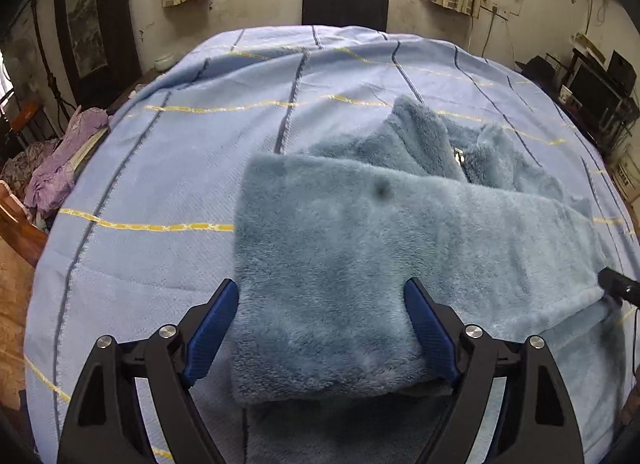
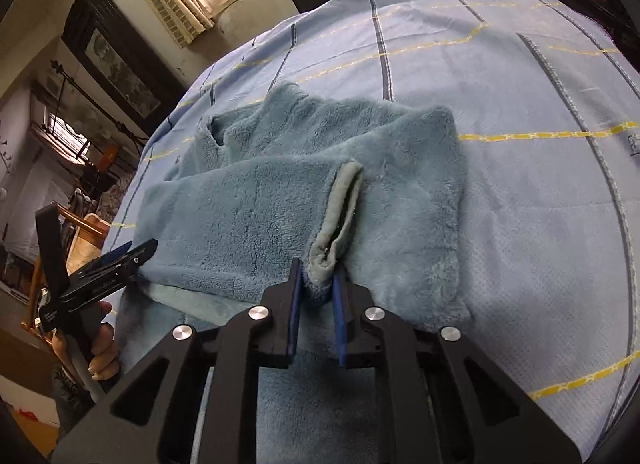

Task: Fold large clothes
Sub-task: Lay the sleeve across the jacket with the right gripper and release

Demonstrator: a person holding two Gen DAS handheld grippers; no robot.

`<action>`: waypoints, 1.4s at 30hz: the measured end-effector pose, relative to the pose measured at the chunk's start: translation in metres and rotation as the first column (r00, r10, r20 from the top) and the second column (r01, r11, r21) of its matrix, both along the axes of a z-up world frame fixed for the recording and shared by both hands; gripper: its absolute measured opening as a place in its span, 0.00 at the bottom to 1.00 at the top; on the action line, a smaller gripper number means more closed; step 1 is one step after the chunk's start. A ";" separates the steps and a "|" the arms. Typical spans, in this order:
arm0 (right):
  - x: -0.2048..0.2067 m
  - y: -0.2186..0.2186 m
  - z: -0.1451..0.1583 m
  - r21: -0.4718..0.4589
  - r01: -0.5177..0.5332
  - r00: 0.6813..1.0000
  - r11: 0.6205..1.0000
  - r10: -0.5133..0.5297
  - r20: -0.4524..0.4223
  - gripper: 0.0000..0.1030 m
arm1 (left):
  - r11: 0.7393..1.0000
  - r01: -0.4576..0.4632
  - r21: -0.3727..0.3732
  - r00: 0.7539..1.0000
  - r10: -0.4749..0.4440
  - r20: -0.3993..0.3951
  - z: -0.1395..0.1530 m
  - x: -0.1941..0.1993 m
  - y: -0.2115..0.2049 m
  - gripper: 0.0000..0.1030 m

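I am pinching the sleeve cuff [image 2: 334, 248] in my right gripper [image 2: 316, 284] | left gripper [image 1: 320, 316] hovering agape, empty | fleece garment [image 1: 360, 248] looking soft, bulky, floppy; gripping hems.

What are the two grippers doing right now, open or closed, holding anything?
Left gripper: open, straddling the fleece garment.
Right gripper: shut on the sleeve cuff.

Each handheld gripper, left [image 1: 322, 300] and right [image 2: 316, 280], has a matte black angular plastic frame with triangular cut-outs, round silver pivot screws, and two flat blue ribbed finger pads [image 1: 212, 328]. A bare hand [image 2: 102, 348] wraps a grey handle, above a dark sleeve.
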State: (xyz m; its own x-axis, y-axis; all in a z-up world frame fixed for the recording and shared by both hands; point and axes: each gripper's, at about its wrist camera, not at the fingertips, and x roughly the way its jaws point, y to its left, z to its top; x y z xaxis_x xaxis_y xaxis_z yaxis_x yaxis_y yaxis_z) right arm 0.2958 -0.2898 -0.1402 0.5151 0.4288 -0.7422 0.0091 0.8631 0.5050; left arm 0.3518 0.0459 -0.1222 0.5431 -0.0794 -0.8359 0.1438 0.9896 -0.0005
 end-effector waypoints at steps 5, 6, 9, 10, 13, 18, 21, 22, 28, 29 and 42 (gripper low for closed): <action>-0.005 0.000 0.035 -0.022 0.030 0.991 0.999 -0.027 0.128 0.17 | 0.999 0.044 -0.003 0.996 -0.043 0.073 0.032 -0.003 -0.019 0.82; -0.001 0.009 0.041 -0.039 0.011 0.990 0.999 -0.005 0.144 0.17 | 0.998 0.057 -0.013 0.995 -0.056 0.079 0.036 -0.001 -0.027 0.82; 0.012 0.029 0.040 -0.083 -0.010 0.989 0.997 0.022 0.149 0.25 | 0.997 0.083 -0.002 0.994 -0.083 0.075 0.032 0.008 -0.049 0.82; 0.016 0.036 0.038 -0.105 -0.012 0.988 0.994 0.028 0.152 0.32 | 0.997 0.082 0.006 0.994 -0.082 0.069 0.027 0.010 -0.053 0.82; 0.024 0.046 0.025 -0.107 0.001 0.987 0.994 0.017 0.160 0.60 | 0.998 0.070 -0.005 0.998 -0.070 -0.003 0.000 0.022 -0.053 0.82; 0.035 0.052 0.008 -0.116 -0.026 0.991 0.993 0.041 0.128 0.57 | 0.996 0.083 -0.028 0.996 -0.083 -0.010 -0.011 0.024 -0.047 0.84; 0.036 0.048 0.008 -0.113 -0.025 0.991 0.993 0.040 0.128 0.51 | 0.995 0.085 -0.046 0.996 -0.085 0.004 -0.007 0.021 -0.042 0.83; 0.033 0.046 0.013 -0.110 -0.012 0.990 0.994 0.028 0.137 0.45 | 0.994 0.082 -0.066 0.997 -0.081 0.010 -0.002 0.019 -0.038 0.83; 0.021 0.043 0.034 -0.020 -0.074 0.979 0.997 0.076 0.191 0.37 | 0.998 0.031 -0.053 0.999 -0.030 0.029 0.005 0.018 -0.023 0.83; 0.021 0.048 0.031 -0.015 -0.102 0.979 0.995 0.103 0.174 0.35 | 0.999 0.023 -0.049 1.000 -0.022 0.017 0.002 0.019 -0.022 0.83; -0.006 0.043 0.031 0.104 -0.081 0.988 0.991 0.066 0.141 0.70 | 0.999 0.025 -0.041 0.999 -0.023 0.048 0.022 -0.022 -0.008 0.84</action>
State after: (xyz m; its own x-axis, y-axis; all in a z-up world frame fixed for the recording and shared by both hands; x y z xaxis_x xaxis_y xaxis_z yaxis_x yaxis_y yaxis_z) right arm 0.2894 -0.2466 -0.1089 0.5727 0.5435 -0.6137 -0.1282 0.7988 0.5878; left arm 0.3300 0.0378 -0.1004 0.5798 -0.1267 -0.8048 0.1679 0.9852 -0.0341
